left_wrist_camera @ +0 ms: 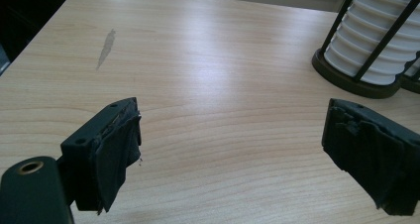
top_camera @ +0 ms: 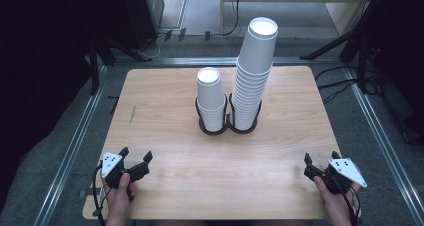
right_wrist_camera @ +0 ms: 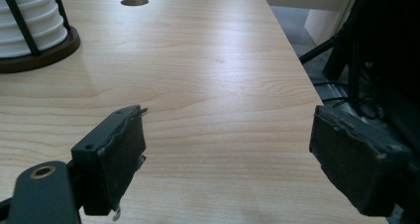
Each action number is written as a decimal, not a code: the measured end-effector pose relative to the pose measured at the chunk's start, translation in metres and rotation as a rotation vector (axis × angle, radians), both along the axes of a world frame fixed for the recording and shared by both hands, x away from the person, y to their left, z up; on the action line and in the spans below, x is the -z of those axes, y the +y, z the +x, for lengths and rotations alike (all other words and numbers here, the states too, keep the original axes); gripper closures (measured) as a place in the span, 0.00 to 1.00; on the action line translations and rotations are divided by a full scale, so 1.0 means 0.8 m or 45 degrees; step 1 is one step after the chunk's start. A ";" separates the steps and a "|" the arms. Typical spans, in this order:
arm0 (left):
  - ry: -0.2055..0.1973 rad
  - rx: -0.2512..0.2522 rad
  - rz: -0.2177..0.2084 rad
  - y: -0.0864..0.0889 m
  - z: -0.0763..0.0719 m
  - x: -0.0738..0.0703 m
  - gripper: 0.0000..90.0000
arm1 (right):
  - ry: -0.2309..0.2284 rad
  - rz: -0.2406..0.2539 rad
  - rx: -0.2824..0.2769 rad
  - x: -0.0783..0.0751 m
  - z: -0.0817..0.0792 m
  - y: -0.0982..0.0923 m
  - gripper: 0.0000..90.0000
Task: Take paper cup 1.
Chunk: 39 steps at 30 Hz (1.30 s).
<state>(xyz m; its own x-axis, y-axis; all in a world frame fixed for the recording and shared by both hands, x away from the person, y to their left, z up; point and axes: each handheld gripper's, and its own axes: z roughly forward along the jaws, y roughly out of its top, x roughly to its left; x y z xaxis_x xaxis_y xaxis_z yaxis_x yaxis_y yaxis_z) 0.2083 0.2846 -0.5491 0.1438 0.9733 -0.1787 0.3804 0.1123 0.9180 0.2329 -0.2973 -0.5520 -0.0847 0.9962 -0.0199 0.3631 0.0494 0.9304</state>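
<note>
Where the wooden table (top_camera: 175, 136) fills the middle of the high view, its light top carries a dark two-ring cup holder (top_camera: 227, 127) set a little beyond centre. The taller stack of white paper cups (top_camera: 254, 76) stands in the holder's right ring, leaning slightly right at its top; the shorter stack of white paper cups (top_camera: 212, 100) stands upright in the left ring, just beside it (the two stacks nearly touch at the base). A grey smear (left_wrist_camera: 105, 48) marks the wood on the left part of the table, and a small round hole (right_wrist_camera: 134, 2) sits near the far right corner.

The left gripper (top_camera: 135, 159) rests at the near left edge, held in a hand (top_camera: 120, 198); its jaws stand wide apart over bare wood, nothing between them. The right gripper (top_camera: 311, 167) sits at the near right edge in the other hand (top_camera: 336, 201); its own view shows the jaws spread wide, holding nothing. Both grippers are well apart from the cups.
</note>
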 end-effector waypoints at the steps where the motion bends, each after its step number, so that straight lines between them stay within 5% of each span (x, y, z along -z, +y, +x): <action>1: 0.000 0.001 -0.003 0.000 0.000 0.000 0.09 | -0.005 -0.010 0.003 0.000 0.000 0.002 0.16; 6: -0.005 -0.013 -0.025 0.001 -0.003 0.002 0.09 | 0.006 -0.015 -0.018 -0.004 0.001 0.003 0.01; 7: -0.011 -0.015 -0.030 0.001 -0.004 0.002 0.09 | -0.006 0.047 -0.017 -0.011 0.001 0.004 0.01; 14: -0.006 -0.014 -0.059 0.004 -0.002 0.003 0.09 | -0.086 -0.002 -0.074 -0.034 -0.007 0.024 0.06; 20: 0.017 -0.019 -0.052 0.002 0.001 0.004 0.09 | -0.139 0.060 -0.121 -0.066 -0.010 0.039 0.04; 39: 0.022 0.002 -0.040 -0.001 0.003 0.005 0.09 | -0.265 0.090 -0.262 -0.169 0.023 0.105 0.02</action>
